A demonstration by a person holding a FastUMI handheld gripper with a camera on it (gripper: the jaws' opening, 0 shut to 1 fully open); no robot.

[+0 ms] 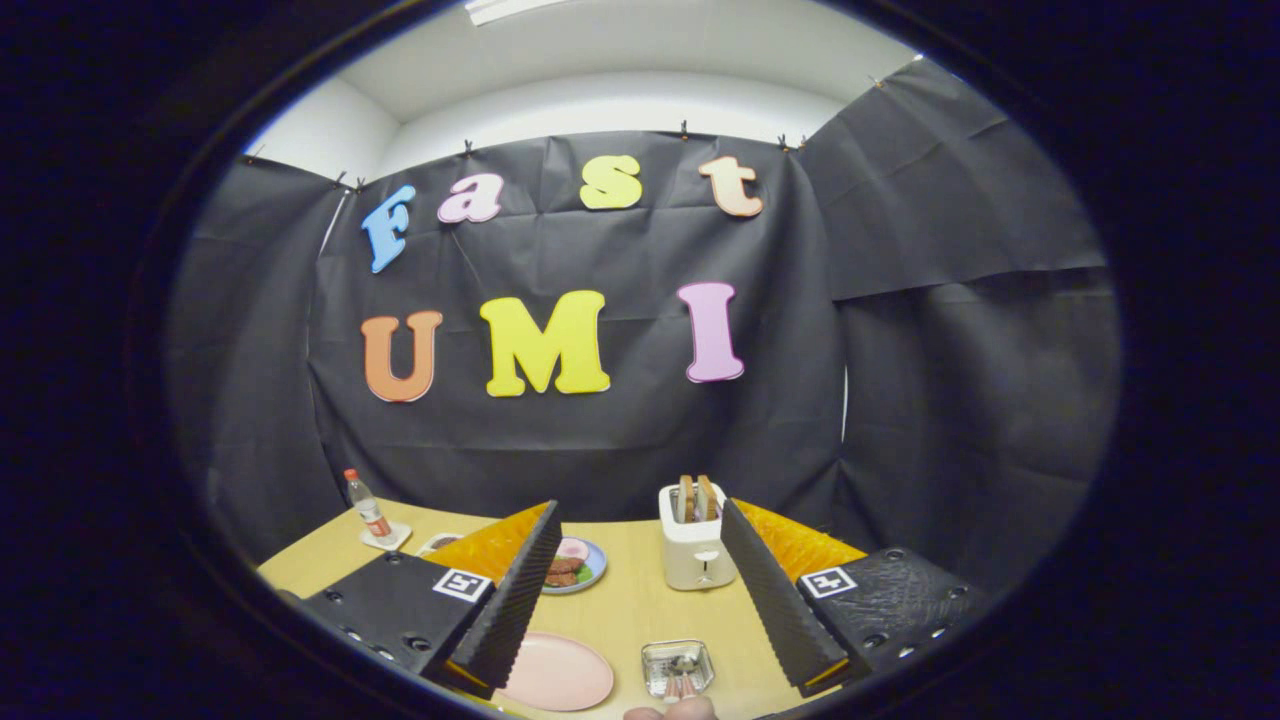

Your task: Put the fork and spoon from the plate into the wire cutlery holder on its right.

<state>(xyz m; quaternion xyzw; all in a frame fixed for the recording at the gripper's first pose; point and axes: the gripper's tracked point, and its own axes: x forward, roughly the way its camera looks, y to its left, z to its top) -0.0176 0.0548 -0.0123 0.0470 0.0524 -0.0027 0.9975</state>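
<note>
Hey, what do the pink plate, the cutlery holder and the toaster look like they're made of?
Between the open gripper fingers: the pink plate looks like matte plastic or glazed ceramic, smooth and even in tone, hard to tell which. The wire cutlery holder looks like shiny metal, with glinting rims and see-through sides. The toaster looks like cream plastic or painted metal, smooth and dull.

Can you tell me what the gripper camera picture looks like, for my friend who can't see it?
The open gripper hangs above a wooden table. Between its jaws lie an empty pink plate and, to its right, a wire cutlery holder with cutlery handles sticking out. Farther back stand a toaster, a plate of food and a bottle.
</note>
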